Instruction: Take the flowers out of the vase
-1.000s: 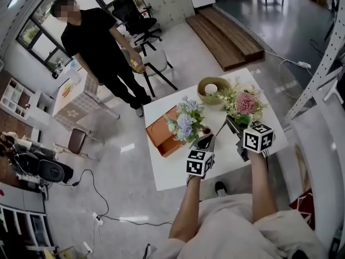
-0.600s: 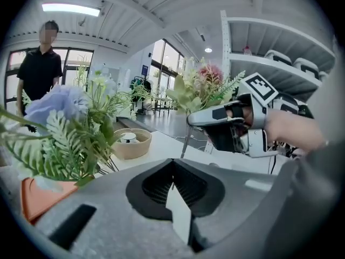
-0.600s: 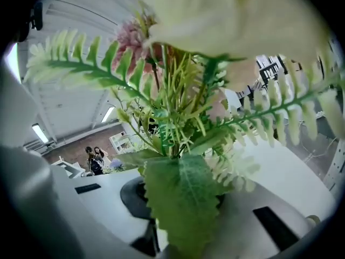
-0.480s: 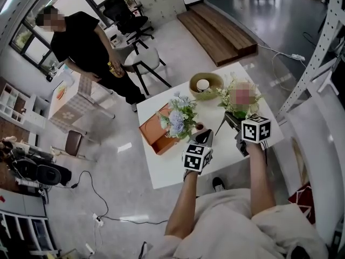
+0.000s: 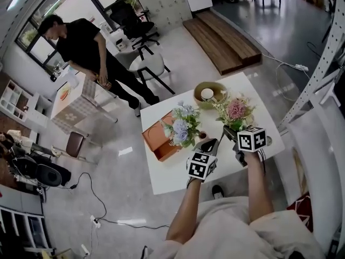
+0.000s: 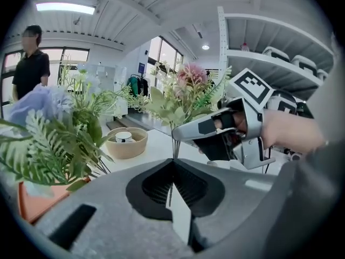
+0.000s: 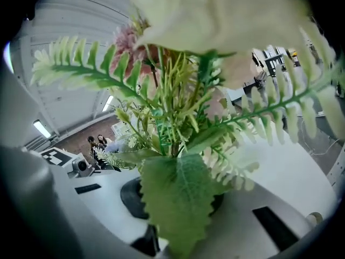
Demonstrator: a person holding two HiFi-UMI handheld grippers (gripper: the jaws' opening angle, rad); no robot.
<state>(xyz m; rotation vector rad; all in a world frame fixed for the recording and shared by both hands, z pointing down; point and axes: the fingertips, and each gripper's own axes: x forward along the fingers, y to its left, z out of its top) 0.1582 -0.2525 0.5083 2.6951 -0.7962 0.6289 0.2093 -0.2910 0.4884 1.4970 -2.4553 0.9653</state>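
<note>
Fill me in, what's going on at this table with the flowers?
A person at the white table works with a gripper in each hand. The right gripper is shut on the stems of a pink flower bunch and holds it above the tabletop. The left gripper is beside it, its fingers together and empty. A blue flower bunch stands by an orange box. The vase itself is hard to make out.
</note>
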